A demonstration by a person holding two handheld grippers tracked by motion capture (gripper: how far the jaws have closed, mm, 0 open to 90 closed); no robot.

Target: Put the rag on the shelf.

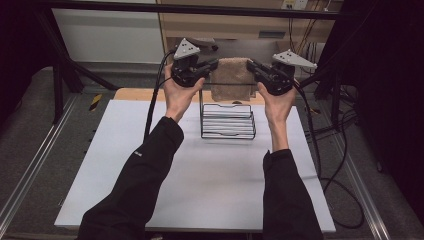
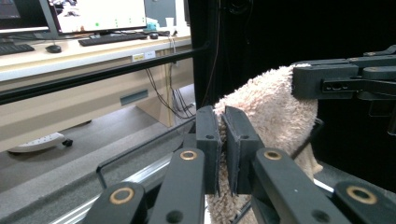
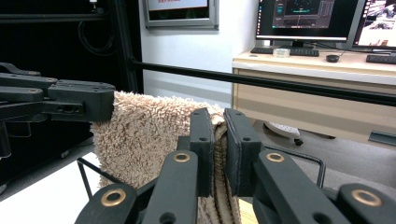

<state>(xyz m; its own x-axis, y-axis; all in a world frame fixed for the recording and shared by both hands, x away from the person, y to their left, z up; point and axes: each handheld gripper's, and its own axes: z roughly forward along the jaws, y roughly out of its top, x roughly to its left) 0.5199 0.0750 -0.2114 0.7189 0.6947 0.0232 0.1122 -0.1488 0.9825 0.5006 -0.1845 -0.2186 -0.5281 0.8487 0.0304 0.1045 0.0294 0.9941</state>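
Observation:
A beige terry towel (image 1: 231, 76) hangs stretched between both grippers above the black wire rack (image 1: 227, 120) on the white table. My left gripper (image 1: 214, 65) is shut on the towel's left top corner, and my right gripper (image 1: 251, 66) is shut on its right top corner. In the left gripper view the jaws pinch the towel (image 2: 271, 109) at my left gripper (image 2: 223, 128), with the other gripper's jaw clamped farther along. In the right gripper view my right gripper (image 3: 218, 133) pinches a folded edge of the towel (image 3: 144, 135). The towel's lower edge falls behind the rack's upright bar.
The white table top (image 1: 200, 175) lies open in front of the rack. A black frame bar (image 1: 240, 10) crosses behind the towel. A wooden desk (image 3: 317, 88) with monitors and keyboards stands beyond. Cables (image 1: 330, 165) trail over the right table edge.

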